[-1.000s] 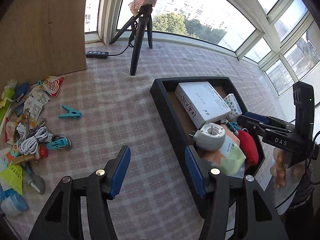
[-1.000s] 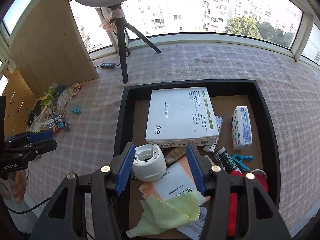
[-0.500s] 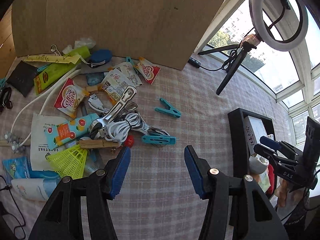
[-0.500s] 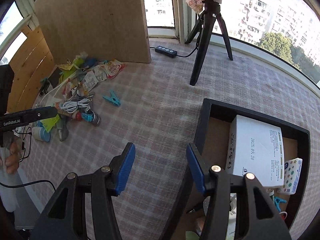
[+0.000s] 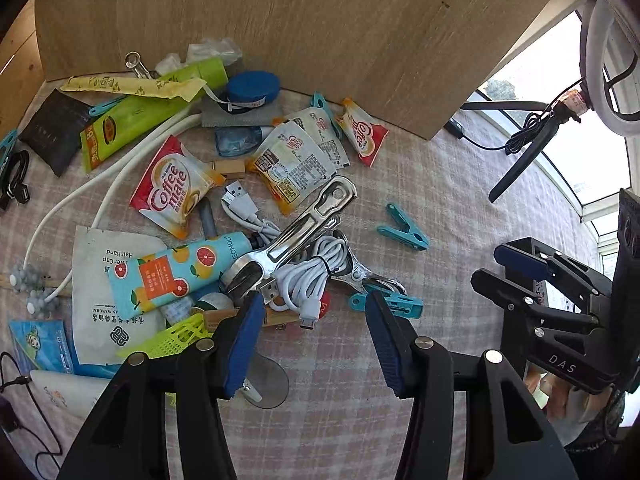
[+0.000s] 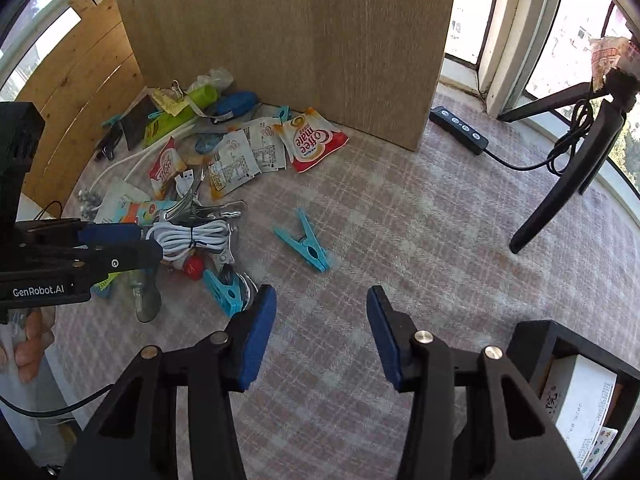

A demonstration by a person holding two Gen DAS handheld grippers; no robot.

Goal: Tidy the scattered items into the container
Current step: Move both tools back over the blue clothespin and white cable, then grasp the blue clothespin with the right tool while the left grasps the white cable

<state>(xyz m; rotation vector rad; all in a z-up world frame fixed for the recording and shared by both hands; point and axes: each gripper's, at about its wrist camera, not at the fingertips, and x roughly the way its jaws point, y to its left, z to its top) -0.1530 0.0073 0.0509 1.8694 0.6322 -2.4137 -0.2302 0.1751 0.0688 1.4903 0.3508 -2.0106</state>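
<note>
Blue-padded left gripper (image 5: 312,340) closing on nothing over the pile, coiled white USB cable (image 5: 308,268) at its twelve o'clock, blue-padded right gripper (image 6: 322,336) likewise narrowing and empty (bare checked cloth between its jaws), loose teal plastic clothespin (image 6: 306,242) at its eleven o'clock, black rectangular container (image 6: 532,338) at four o'clock.

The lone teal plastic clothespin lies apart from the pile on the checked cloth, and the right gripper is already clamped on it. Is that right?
Not quite. The lone teal plastic clothespin does lie apart from the pile on the checked cloth, but the right gripper is not clamped on it: its closing jaws hold nothing, short of the pin, as the right wrist view shows.
</note>
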